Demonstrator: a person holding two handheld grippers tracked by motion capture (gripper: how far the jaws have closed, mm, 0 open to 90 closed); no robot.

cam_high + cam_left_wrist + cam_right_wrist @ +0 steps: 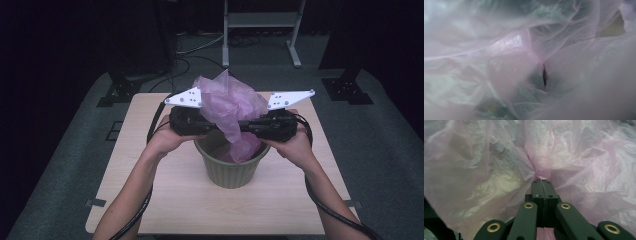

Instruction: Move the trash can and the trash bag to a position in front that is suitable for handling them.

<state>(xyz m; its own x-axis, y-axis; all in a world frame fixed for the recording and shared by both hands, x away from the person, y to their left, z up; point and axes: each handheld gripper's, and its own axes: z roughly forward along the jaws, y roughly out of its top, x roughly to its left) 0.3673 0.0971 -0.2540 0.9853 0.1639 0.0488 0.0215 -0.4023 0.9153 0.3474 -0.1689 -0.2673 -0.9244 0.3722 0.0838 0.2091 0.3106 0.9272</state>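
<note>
High view: a wooden table [150,200] with a green ribbed bin [231,170] standing near its middle, a little toward the near edge. A pink plastic bag [227,102] billows above the bin, its lower part hanging down inside the rim, its top bunched up toward the far edge.

Left gripper [202,122] comes at the bag from the left side, right gripper [245,126] from the right, both held level just above the bin's rim by the person's hands.

Right gripper view: black jaws pressed together, a fold of pink film pinched at their tips [541,176]. The bag fans out crumpled on both sides of the pinch.

Left gripper view: pink film lies right over the lens (blurred, close). Jaws hidden behind it; cannot tell whether they are spread or closed, nor whether they hold the film. A dark slit [544,76] shows between folds, nothing more readable.

Step in hand, as I judge it: lining the bin. The bag is partly down inside, the mouth not yet spread over the rim.

Next move likely calls for each gripper to hold one side of the bag's mouth, draw the sides apart, then lower and fold the edge over the rim. Thin film tears or slips easily, so pull gently. The light bin could shift or tip.
</note>
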